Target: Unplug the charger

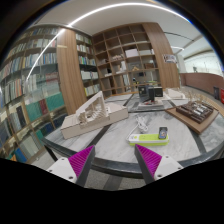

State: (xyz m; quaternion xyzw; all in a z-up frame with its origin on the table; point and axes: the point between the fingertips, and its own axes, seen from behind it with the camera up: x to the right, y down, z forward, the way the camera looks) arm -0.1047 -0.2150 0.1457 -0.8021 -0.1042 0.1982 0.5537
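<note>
Fingers of the hand-held gripper (115, 160) spread wide over the tabletop (120, 135), with a yellow-green box (148, 137) just ahead and bookshelves (40, 80) beyond.

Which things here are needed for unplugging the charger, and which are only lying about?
For the job:
- gripper, its fingers open, nothing between them
- yellow-green block just ahead of the fingers
- small dark piece on top of it, possibly the charger

Lying about:
- pale building model
- dark model
- bookshelves
</note>
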